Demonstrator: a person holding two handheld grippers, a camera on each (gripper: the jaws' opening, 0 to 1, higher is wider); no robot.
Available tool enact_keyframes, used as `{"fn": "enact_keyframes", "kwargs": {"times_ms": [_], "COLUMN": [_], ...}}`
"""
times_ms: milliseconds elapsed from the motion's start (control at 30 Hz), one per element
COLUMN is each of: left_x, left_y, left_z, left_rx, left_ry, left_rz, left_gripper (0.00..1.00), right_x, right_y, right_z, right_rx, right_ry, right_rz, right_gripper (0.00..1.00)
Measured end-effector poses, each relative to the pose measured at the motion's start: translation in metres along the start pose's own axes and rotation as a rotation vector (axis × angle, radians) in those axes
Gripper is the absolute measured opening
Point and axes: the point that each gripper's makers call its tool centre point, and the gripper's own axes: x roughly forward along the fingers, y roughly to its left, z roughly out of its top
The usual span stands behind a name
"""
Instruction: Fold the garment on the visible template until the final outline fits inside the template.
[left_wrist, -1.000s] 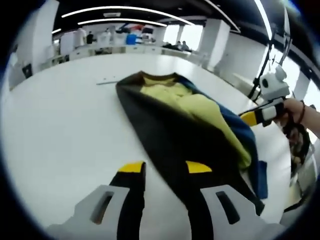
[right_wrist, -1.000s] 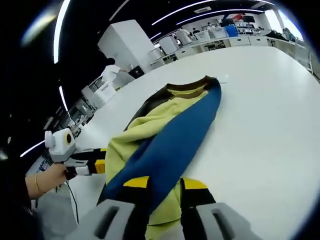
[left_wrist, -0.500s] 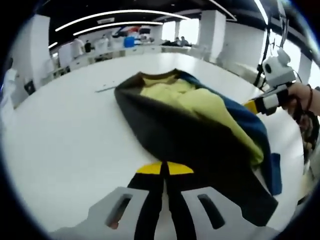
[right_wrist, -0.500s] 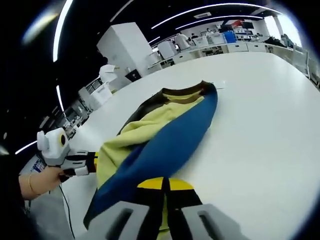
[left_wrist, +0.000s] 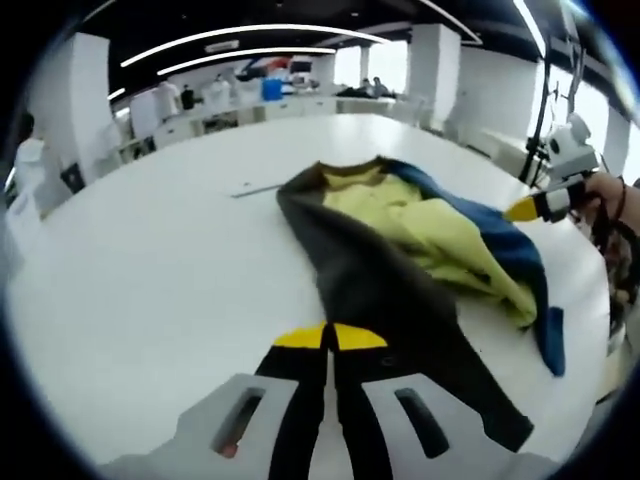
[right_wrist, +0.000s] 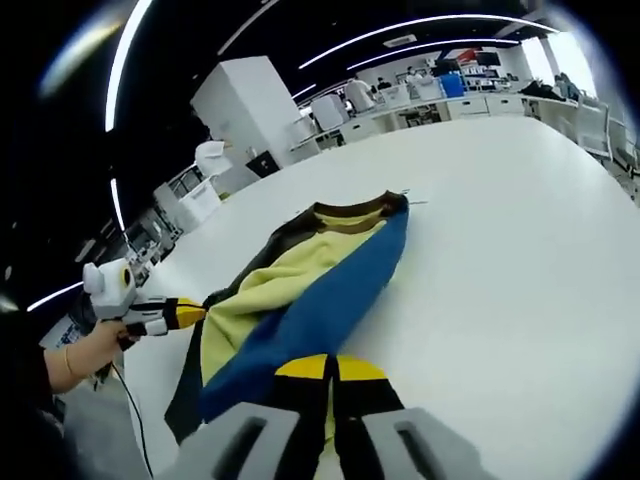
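While the garment (left_wrist: 400, 240) lies stretched along the white table (left_wrist: 150, 280), each of its near edges is pinched by a gripper. Seen from the left gripper view, the left gripper (left_wrist: 329, 338) has its yellow-tipped jaws pressed together on the dark grey-black panel of the garment, which runs from the jaws away toward the brown collar at the far end. Beside that dark panel the yellow lining lies rumpled in the middle, and a blue panel borders it on the far side, its loose end hanging down near the table's edge. At the right of this view the right gripper (left_wrist: 530, 208) comes in, held by a hand (left_wrist: 605, 200) with a cord bracelet at the wrist, its yellow tip touching the blue edge. From the right gripper view, the right gripper (right_wrist: 331, 367) also shows its jaws closed tight, clamped on the blue panel of the garment (right_wrist: 320, 290), with yellow cloth just beside it and the dark panel beyond. The left gripper (right_wrist: 185, 315) enters at the left of that view, its yellow tip meeting the dark edge, carried by a hand (right_wrist: 85, 355). A thin pale strip (left_wrist: 255, 189) lies on the table near the collar; whether it is a template mark cannot be told. Desks, white cabinets and ceiling light strips stand well behind the table.
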Motion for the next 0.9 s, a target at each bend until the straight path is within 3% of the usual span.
{"fn": "enact_keyframes", "kwargs": {"times_ms": [300,700,900], "left_x": [-0.008,-0.005,0.000], "left_y": [0.036,0.075,0.091], "left_z": [-0.004,-0.008,-0.007], "left_rx": [0.034,0.069,0.065], "left_ry": [0.033,0.088,0.101], "left_rz": [0.066,0.136,0.177], "left_gripper": [0.00,0.00,0.00], "right_x": [-0.019,-0.034,-0.039], "right_y": [-0.017,-0.038,-0.063], "right_z": [0.023,0.036,0.038], "right_rx": [0.024,0.064,0.075], "right_ry": [-0.036,0.014,0.069], "right_rz": [-0.052,-0.079,-0.135], "right_gripper": [0.00,0.00,0.00]}}
